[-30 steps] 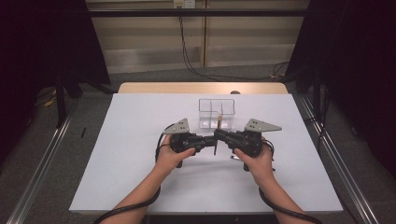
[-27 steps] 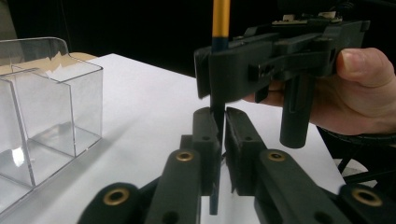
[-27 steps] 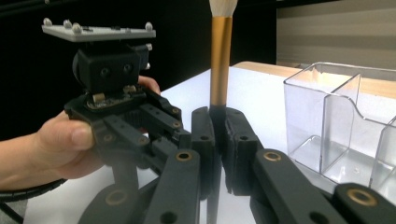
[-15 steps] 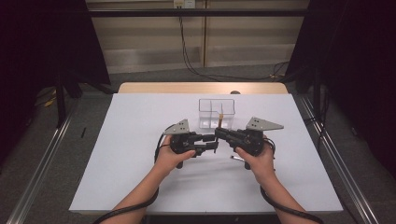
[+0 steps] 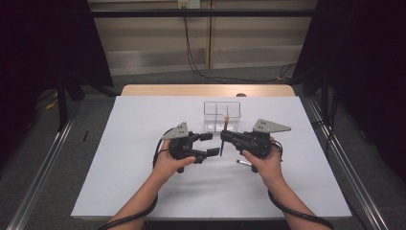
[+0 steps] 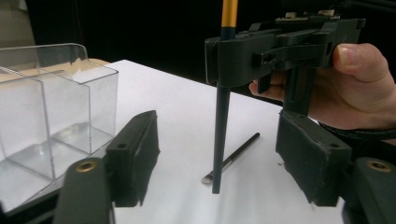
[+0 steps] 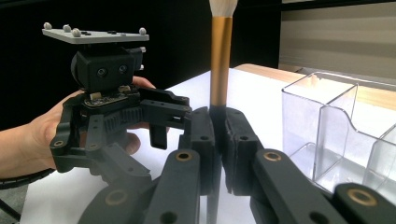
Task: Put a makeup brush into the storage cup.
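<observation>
A makeup brush (image 5: 223, 130) with a dark handle, gold ferrule (image 7: 220, 60) and white bristles stands upright just above the white table (image 5: 143, 191). My right gripper (image 5: 223, 138) is shut on its handle (image 6: 220, 135), jaws pointing left. My left gripper (image 5: 209, 144) faces it from the left. Its jaws have just been opening and now stand apart on either side of the handle, pads (image 6: 135, 154) not touching it. In the right gripper view, the left gripper (image 7: 154, 112) shows close behind the brush.
A clear divided plastic organizer (image 5: 221, 115) stands just beyond the grippers, seen at close range (image 6: 51, 107) (image 7: 336, 130). A thin small brush (image 5: 243, 163) lies flat on the table under the right hand (image 6: 233, 157). A wooden strip (image 5: 206, 90) borders the table's far edge.
The left gripper's jaws have opened off the brush handle, which stays upright in the right gripper. Both hands have barely shifted.
</observation>
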Available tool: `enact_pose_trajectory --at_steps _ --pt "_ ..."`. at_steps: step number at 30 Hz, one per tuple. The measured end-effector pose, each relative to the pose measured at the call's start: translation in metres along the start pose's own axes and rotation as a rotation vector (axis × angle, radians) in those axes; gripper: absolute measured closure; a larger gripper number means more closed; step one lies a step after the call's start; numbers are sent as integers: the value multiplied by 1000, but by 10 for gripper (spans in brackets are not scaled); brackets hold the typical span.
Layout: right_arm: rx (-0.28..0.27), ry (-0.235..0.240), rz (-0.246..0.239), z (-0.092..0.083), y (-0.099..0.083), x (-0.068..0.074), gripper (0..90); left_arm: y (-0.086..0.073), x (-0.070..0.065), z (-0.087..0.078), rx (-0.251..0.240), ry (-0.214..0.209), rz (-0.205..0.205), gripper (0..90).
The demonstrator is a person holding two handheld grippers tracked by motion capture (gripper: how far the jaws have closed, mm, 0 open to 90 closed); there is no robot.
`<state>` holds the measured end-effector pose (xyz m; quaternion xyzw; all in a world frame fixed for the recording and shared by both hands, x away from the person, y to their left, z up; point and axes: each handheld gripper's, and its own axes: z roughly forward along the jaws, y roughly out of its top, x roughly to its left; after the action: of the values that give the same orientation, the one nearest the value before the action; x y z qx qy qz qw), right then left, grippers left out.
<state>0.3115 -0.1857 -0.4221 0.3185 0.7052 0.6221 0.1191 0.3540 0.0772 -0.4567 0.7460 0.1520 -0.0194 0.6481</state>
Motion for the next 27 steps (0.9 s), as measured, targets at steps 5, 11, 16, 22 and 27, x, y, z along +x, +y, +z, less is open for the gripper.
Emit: enact_pose_trajectory --at_steps 5,11,16,22,27 --pt "2 2 -6 2 2 0 849 -1 2 -2 -28 26 9 175" --pt "8 13 -12 5 4 1 849 -1 4 -6 -10 72 17 84" --pt "8 16 -15 7 5 0 849 0 4 -10 -11 85 31 37" --pt "4 18 -12 8 5 -2 849 -1 5 -14 13 104 38 9" --pt "5 17 -15 7 6 -3 849 1 4 -19 19 108 63 0"
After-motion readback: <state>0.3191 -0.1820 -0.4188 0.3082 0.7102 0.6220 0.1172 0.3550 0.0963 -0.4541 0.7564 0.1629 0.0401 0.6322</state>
